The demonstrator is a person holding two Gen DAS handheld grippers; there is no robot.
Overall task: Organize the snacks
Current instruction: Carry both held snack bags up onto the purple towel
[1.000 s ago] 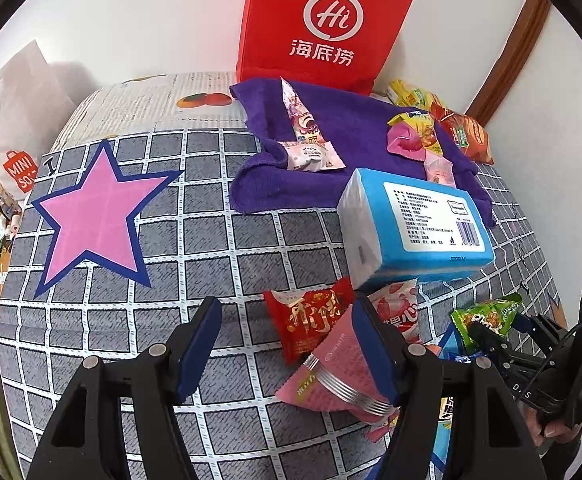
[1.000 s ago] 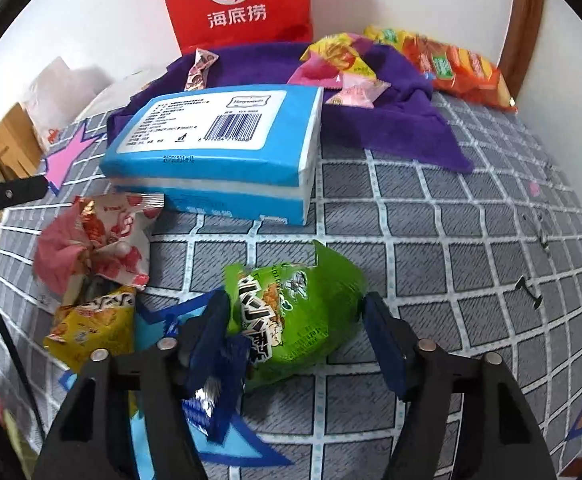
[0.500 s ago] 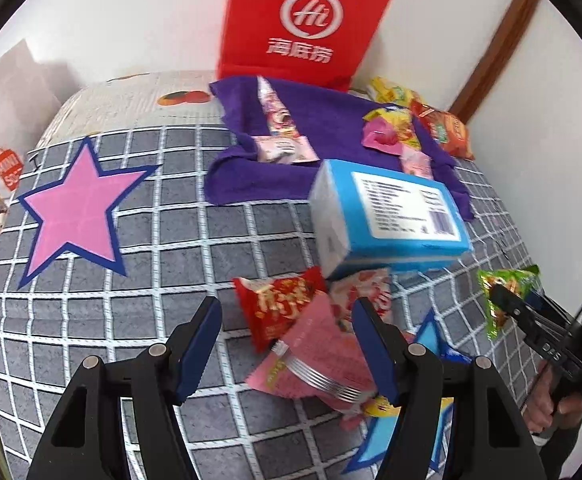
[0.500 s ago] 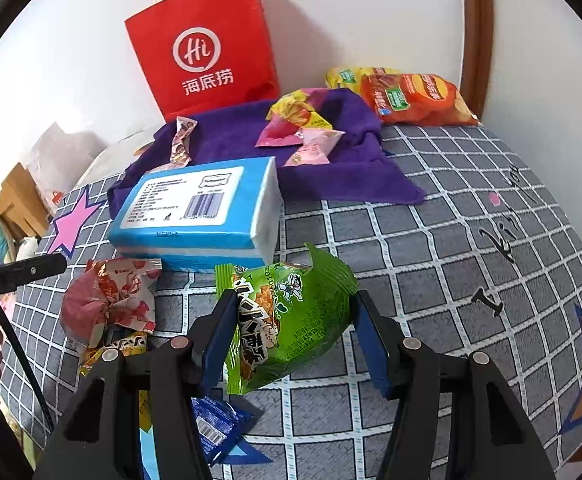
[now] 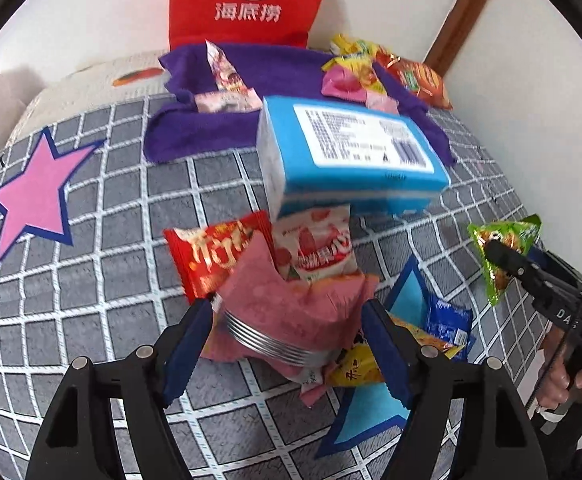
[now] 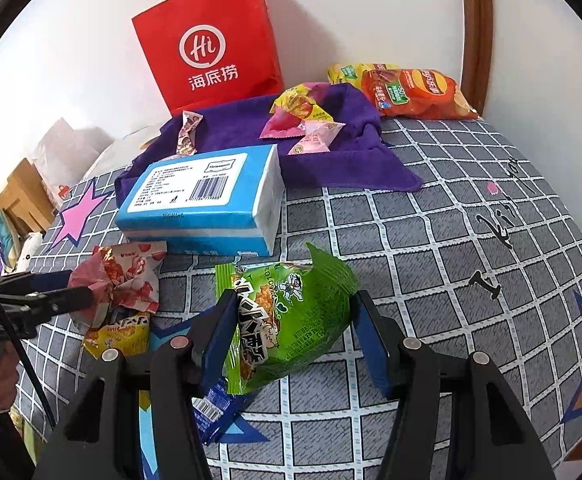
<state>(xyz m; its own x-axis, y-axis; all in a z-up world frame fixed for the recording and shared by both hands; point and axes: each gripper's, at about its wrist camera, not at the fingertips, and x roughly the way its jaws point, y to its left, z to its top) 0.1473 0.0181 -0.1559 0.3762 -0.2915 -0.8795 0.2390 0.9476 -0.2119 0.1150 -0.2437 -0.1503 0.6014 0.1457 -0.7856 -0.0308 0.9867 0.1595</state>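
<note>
The right tongs [image 6: 291,332], tilted downward, are clamped on the green snack bag [image 6: 291,320], lifted higher than before. The left tongs [image 5: 287,344] are opening around the pink packet [image 5: 291,312], lower centre.

White walls [image 6: 371,8], brown wooden door frame [image 6: 477,32] at right, bed with grey grid cover [image 6: 431,248], wooden furniture [image 6: 23,196] far left, even daylight.

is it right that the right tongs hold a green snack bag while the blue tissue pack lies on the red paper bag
Not quite. The right tongs do hold the green snack bag, but the blue tissue pack lies on the checked bedcover; the red paper bag stands behind, per the right wrist view.
</note>
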